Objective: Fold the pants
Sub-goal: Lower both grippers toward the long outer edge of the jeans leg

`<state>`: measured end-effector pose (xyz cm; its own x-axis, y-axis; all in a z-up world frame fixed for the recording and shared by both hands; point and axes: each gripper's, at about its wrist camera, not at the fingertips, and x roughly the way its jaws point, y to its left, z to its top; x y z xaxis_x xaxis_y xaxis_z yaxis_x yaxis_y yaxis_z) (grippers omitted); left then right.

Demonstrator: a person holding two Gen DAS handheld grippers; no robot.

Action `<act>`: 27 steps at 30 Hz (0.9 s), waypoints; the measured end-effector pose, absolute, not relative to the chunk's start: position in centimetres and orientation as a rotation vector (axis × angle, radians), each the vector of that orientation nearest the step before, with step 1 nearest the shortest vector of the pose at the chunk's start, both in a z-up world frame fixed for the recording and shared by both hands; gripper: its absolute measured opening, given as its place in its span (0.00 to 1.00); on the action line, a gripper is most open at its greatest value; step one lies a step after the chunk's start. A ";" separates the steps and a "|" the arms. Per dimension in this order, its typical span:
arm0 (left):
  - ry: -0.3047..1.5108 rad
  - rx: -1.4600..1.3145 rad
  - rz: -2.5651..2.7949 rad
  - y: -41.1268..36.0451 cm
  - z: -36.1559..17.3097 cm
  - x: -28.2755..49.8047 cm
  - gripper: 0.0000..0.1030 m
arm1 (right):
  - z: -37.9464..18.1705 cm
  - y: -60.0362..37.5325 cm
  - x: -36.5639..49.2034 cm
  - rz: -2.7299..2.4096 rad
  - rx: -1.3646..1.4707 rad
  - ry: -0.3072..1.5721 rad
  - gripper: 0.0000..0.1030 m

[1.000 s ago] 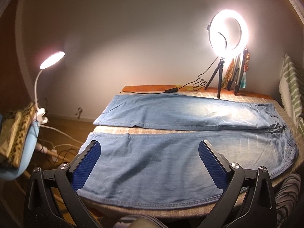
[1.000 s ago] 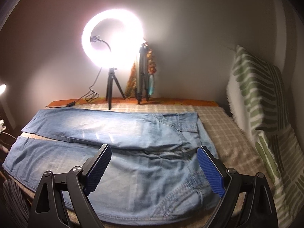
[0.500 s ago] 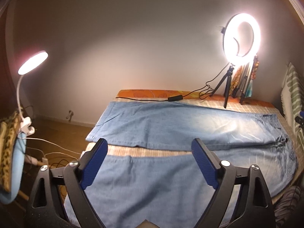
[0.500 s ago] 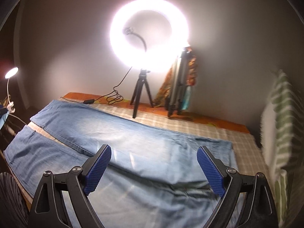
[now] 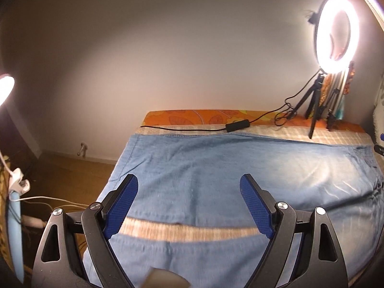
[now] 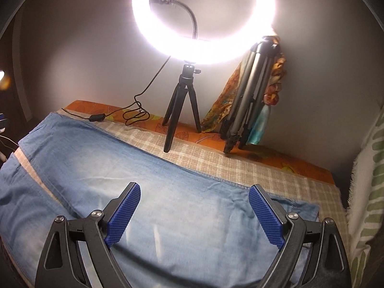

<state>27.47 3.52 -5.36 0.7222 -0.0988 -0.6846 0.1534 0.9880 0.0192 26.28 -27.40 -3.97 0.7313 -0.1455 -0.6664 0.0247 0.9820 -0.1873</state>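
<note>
Across the checked bedcover (image 6: 240, 168) the light-blue jeans (image 5: 216, 168) lie flat, legs parted, ready for folding. Left gripper (image 5: 189, 206) and right gripper (image 6: 194, 213) hover above the far leg, both spread wide and empty, probably heading for its far edge.

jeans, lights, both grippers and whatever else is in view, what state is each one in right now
jeans: unfolded, flat, legs apart
left gripper: open, empty, above the jeans
right gripper: open, empty, above the jeans
ring light: on, upright on its tripod
desk lamp: on
folded tripod: leaning on the wall
</note>
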 end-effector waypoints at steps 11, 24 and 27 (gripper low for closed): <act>0.884 0.003 -0.193 2.9 -10.3 34.4 0.84 | -8.9 -26.5 34.4 0.056 -0.237 0.814 0.91; 1.006 0.029 -0.228 1.0 -16.3 39.0 0.84 | -15.7 -25.5 43.4 0.228 -0.277 0.936 0.81; 1.016 0.054 -0.242 0.6 -17.1 39.4 0.84 | -17.0 -25.8 44.7 0.246 -0.271 0.969 0.79</act>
